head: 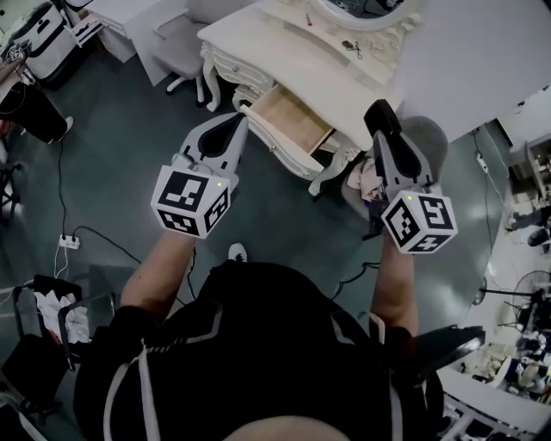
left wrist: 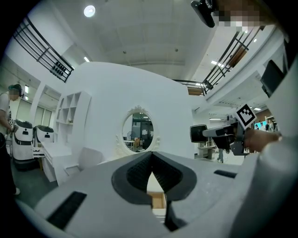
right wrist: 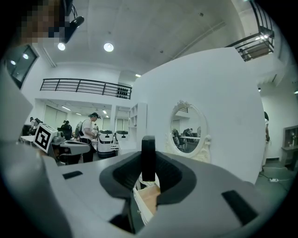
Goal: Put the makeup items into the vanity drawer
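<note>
A cream vanity [head: 284, 47] stands ahead with its wooden drawer [head: 288, 116] pulled open and nothing showing inside. My right gripper [head: 381, 116] is shut on a slim black makeup item [right wrist: 148, 158] that stands upright between the jaws, over the drawer's right end. Level with it, my left gripper [head: 232, 125] hangs just left of the drawer, tips touching and holding nothing. The drawer [right wrist: 150, 197] shows past the right jaws and also as the drawer [left wrist: 158, 200] past the left jaws. A small red item [head: 308, 19] and a dark item [head: 351, 47] lie on the vanity top.
An oval mirror [right wrist: 186, 128] rises behind the vanity. A grey stool [head: 422, 138] sits at the vanity's right, a white chair [head: 181, 47] at its left. A power strip [head: 69, 242] and cables lie on the floor at left. A person [right wrist: 88, 135] stands far off.
</note>
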A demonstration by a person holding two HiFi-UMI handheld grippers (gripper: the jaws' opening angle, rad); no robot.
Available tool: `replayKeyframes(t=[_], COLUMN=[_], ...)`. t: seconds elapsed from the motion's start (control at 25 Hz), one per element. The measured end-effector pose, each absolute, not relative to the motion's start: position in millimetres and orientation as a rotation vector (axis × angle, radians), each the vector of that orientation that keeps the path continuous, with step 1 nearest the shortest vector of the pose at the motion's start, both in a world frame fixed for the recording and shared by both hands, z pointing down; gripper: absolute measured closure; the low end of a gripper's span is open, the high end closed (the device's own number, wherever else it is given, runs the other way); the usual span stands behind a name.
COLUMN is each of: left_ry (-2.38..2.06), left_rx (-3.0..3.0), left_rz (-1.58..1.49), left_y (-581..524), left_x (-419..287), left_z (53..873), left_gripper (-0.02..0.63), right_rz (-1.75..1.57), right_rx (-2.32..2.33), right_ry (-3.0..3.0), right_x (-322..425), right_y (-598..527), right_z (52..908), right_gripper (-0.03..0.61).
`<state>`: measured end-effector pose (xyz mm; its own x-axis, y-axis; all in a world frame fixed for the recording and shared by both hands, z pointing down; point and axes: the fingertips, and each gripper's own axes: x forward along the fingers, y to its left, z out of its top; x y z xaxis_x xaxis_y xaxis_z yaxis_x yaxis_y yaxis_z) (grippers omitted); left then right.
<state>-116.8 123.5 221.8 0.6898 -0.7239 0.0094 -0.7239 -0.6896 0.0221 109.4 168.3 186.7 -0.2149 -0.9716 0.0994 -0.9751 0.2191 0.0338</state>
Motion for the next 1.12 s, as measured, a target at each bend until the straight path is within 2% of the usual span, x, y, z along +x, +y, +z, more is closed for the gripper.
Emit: replayKeyframes(t=[0.44,1.12], left_ry=[-1.141,-1.349], left_rx=[2.815,2.738], left_rz=[-0.035,0.066], left_y=[69.3,3.1], left_x=[-140.0,-81.4], left_z=[240.8,251.1], left_gripper=[0.611,0.611], right_rz=[0.102,0.113], right_rx=[1.905,1.716], right_ry=[-2.314,-2.467], right_x=[89.9,141.3], right_y=[111.5,1.9], right_z=[205.4,218.9], right_gripper=[0.485,0.485])
